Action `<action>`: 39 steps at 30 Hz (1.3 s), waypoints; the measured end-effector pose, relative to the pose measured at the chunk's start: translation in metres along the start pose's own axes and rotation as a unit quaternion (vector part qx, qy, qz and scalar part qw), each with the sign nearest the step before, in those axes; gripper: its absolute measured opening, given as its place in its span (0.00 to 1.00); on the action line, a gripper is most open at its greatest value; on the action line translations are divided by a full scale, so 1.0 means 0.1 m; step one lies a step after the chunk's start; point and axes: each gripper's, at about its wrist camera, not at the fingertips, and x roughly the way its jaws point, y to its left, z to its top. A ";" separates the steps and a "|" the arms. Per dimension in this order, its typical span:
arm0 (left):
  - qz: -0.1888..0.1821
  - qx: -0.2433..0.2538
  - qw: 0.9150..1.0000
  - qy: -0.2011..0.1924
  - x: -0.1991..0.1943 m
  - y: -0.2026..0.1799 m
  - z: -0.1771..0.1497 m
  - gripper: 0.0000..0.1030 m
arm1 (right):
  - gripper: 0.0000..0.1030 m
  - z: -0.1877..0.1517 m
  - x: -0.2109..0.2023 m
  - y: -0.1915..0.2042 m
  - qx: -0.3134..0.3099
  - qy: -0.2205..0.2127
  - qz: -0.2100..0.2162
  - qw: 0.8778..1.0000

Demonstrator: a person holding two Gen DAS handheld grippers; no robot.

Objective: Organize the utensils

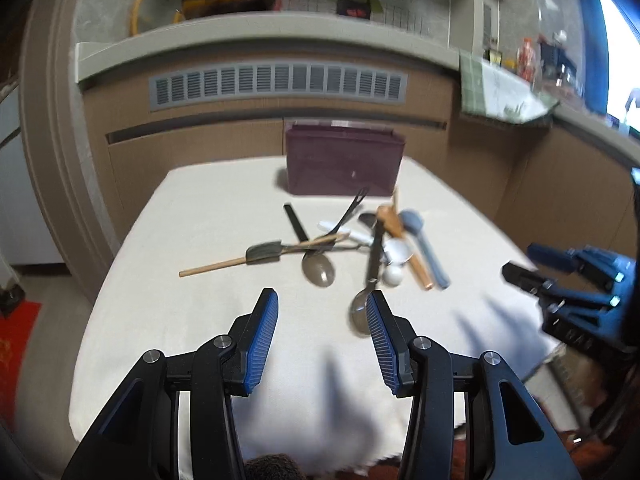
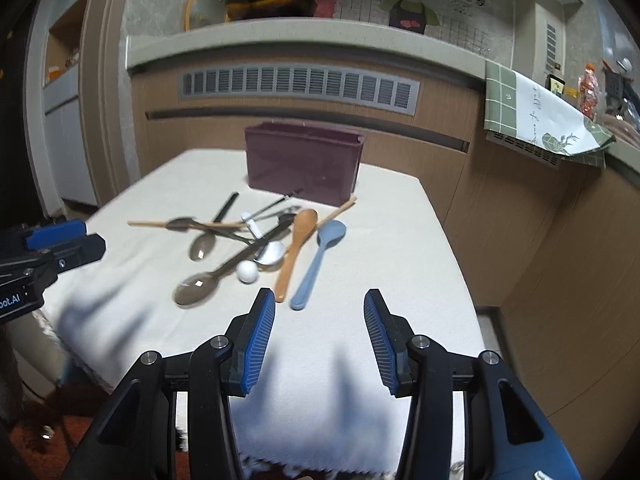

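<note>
I am holding my left gripper (image 1: 322, 338) and my right gripper (image 2: 319, 338) above the near part of the table (image 2: 400, 248), both with jaws spread wide and nothing between them. The utensils are lying in a loose heap on the white cloth, between me and the dark purple box (image 2: 302, 168) that is standing at the far edge. I am judging that box to be where they belong. From the right side I am looking at a blue spoon (image 2: 318, 264) and a wooden spoon (image 2: 296, 254) lying side by side, handles pointing toward me, clear of the tangle at their near ends. Left of them a metal spoon (image 2: 200, 284) is lying with its bowl toward me, its handle running back under the pile. A wooden-handled spatula (image 1: 244, 260) is sticking out toward the left. All of these are looking light and stiff; the metal ones are probably slippery, the wooden ones less so. I am thinking the handles are the place to pinch, midway along, taking the free outer pieces first so the crossed ones are not dragged.
</note>
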 end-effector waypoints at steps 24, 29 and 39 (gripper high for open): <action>-0.014 -0.075 0.997 0.023 0.91 0.68 0.55 0.46 | 0.29 0.70 1.45 0.03 0.009 0.105 0.093 0.990; -0.037 -0.078 0.996 0.031 1.11 0.67 0.66 0.46 | 0.29 0.96 1.72 -0.09 0.051 0.112 0.125 0.985; -0.049 -0.033 0.996 0.073 1.50 0.39 0.77 0.46 | 0.30 0.84 1.66 -0.15 0.038 0.119 0.119 0.985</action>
